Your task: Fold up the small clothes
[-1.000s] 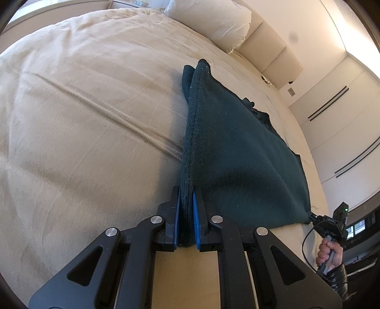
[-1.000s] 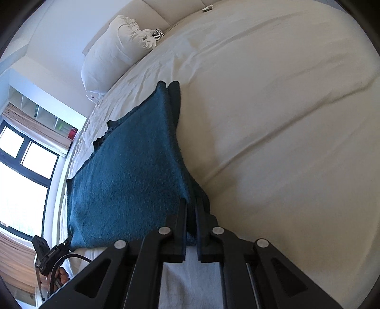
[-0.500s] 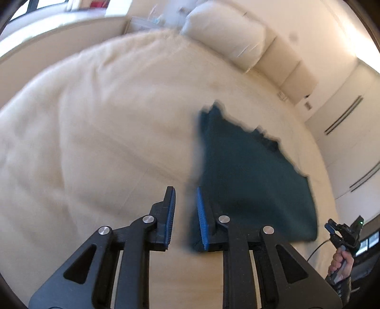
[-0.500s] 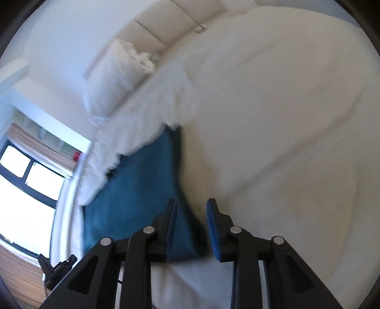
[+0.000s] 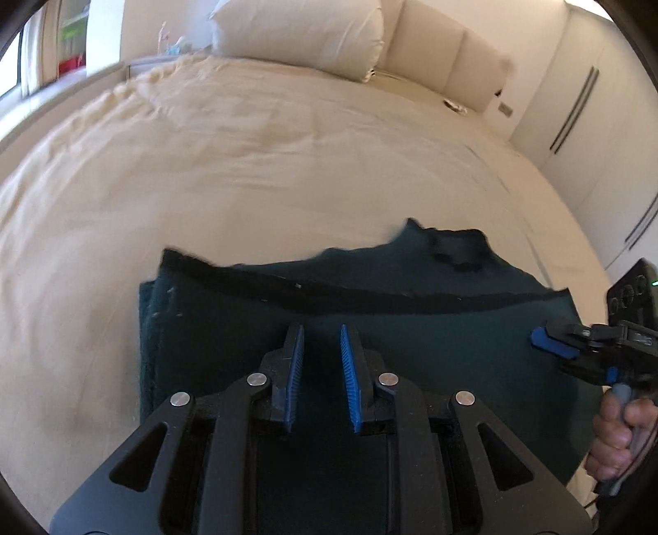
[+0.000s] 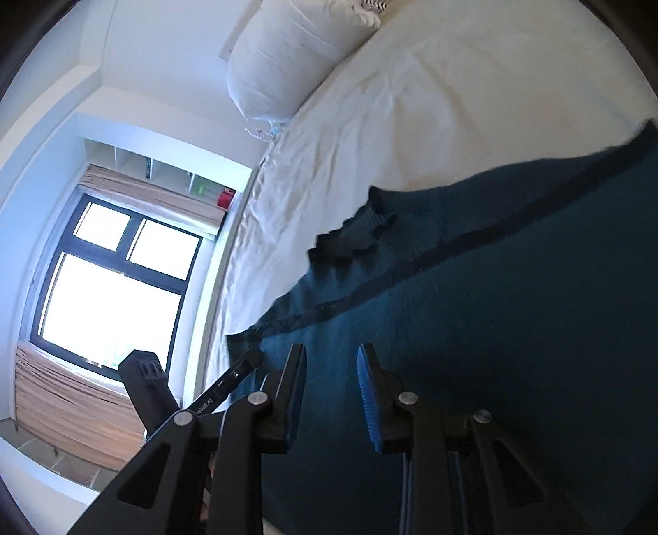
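A dark teal garment [image 5: 432, 350] lies folded flat on the cream bed [image 5: 246, 185], a darker seam band running across it and a rumpled collar part at its far edge. My left gripper [image 5: 320, 331] hovers over the cloth's near side, open, with nothing between its blue pads. At the right of the left wrist view a hand holds my right gripper [image 5: 549, 343] above the cloth's right edge. In the right wrist view the right gripper [image 6: 331, 352] stands open over the teal garment [image 6: 514, 329], with no cloth pinched.
A white pillow [image 5: 300, 33] and padded headboard [image 5: 440, 49] lie at the far end of the bed. Wardrobe doors [image 5: 596, 123] stand to the right. A bright window [image 6: 111, 280] with shelves above is past the bed's edge [image 6: 246, 230].
Both grippers let go of the garment's edges and opened. Each swung sideways, and both now sit over the cloth, which lies flat.
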